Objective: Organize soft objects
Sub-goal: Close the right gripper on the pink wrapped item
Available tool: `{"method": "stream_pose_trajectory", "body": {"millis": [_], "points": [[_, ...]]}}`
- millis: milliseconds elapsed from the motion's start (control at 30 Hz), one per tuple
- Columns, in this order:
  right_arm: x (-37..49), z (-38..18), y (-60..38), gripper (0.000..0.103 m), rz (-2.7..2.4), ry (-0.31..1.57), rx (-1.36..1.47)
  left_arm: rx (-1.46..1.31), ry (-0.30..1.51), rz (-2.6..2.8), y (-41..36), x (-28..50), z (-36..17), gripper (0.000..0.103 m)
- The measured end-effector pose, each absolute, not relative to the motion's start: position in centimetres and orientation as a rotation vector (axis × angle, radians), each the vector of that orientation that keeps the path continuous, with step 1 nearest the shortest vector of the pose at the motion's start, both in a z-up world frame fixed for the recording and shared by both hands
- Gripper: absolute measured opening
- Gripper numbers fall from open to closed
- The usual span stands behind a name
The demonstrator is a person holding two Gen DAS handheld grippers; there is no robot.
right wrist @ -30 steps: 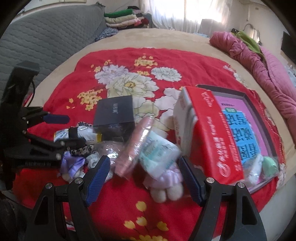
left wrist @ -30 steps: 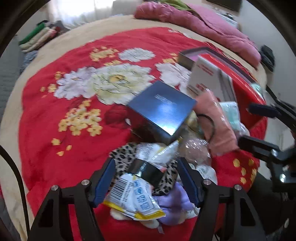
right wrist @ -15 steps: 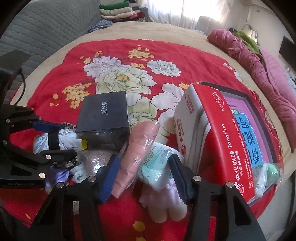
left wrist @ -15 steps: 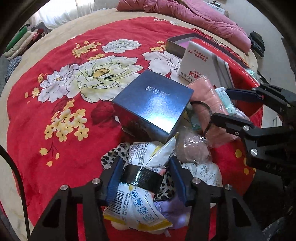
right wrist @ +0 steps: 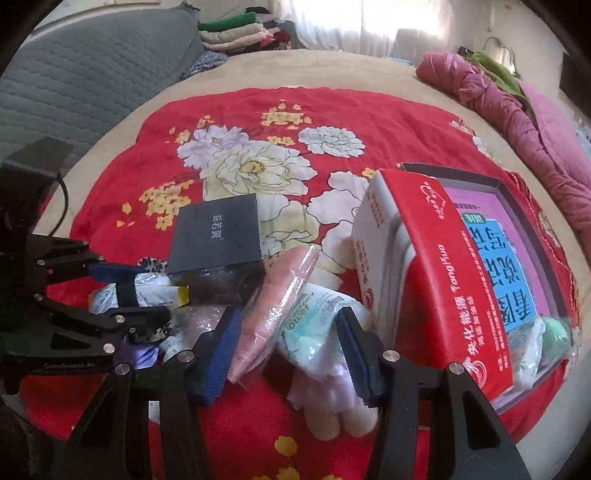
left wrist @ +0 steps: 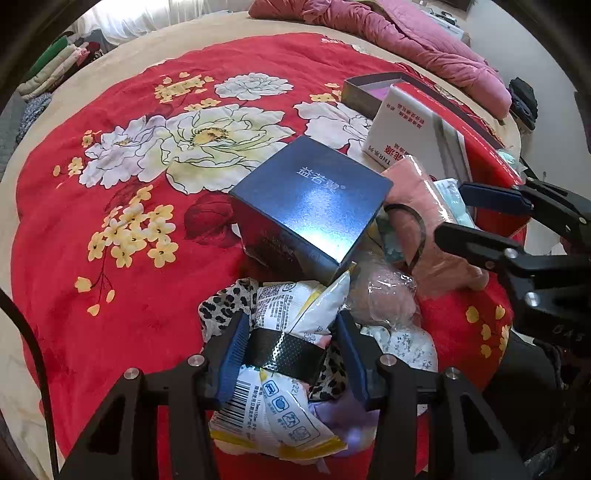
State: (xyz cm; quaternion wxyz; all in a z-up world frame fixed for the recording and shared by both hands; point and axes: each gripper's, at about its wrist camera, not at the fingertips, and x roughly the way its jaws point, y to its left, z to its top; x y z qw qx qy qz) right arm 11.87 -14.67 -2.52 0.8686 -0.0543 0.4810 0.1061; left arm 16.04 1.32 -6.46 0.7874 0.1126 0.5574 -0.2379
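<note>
Soft things lie heaped on the red flowered blanket [left wrist: 140, 258]. My left gripper [left wrist: 291, 350] is closing, its pads against a white and yellow packet [left wrist: 284, 406] wrapped in a black band, which lies on a leopard-print cloth [left wrist: 221, 306] and a purple plush [left wrist: 340, 413]. The right gripper [right wrist: 288, 343] is shut on a pink cloth pack [right wrist: 280, 295] and a teal packet [right wrist: 310, 317] side by side, above a pale plush toy [right wrist: 332, 398]. A dark blue box [left wrist: 314, 199] rests on the heap between the two grippers.
A red and white carton [right wrist: 443, 280] leans in a shallow dark tray [right wrist: 517, 195] at the right. A pink quilt [right wrist: 517, 110] lies along the bed's far right, folded clothes [right wrist: 236, 33] are stacked behind, and a grey headboard [right wrist: 92, 85] is at the left.
Both grippers' jaws have narrowed: the left around the banded packet, the right around the pink pack and teal packet. The heap has stayed where it was.
</note>
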Motion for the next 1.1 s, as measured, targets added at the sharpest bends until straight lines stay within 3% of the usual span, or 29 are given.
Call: {"method": "stream_pose_trajectory", "body": {"millis": [267, 733, 867, 933, 1100], "points": [[11.3, -0.4, -15.8, 0.055, 0.204, 0.922, -0.072, 0.220, 1.203, -0.488, 1.4, 15.9, -6.4, 0.048], [12.5, -3.2, -13.5, 0.054, 0.252, 1.045, -0.066, 0.203, 1.197, -0.487, 1.6, 15.8, -6.3, 0.048], [12.9, -4.0, -12.8, 0.044, 0.254, 1.043, -0.068, 0.193, 1.199, -0.477, 1.6, 15.8, -6.4, 0.048], [13.2, -4.3, -13.1, 0.028, 0.250, 1.051, -0.045, 0.192, 1.200, -0.468, 1.6, 15.8, -6.5, 0.048], [12.9, -4.0, -15.0, 0.021, 0.266, 1.050, 0.049, 0.143, 1.226, -0.418, 1.9, 16.1, -6.4, 0.045]]}}
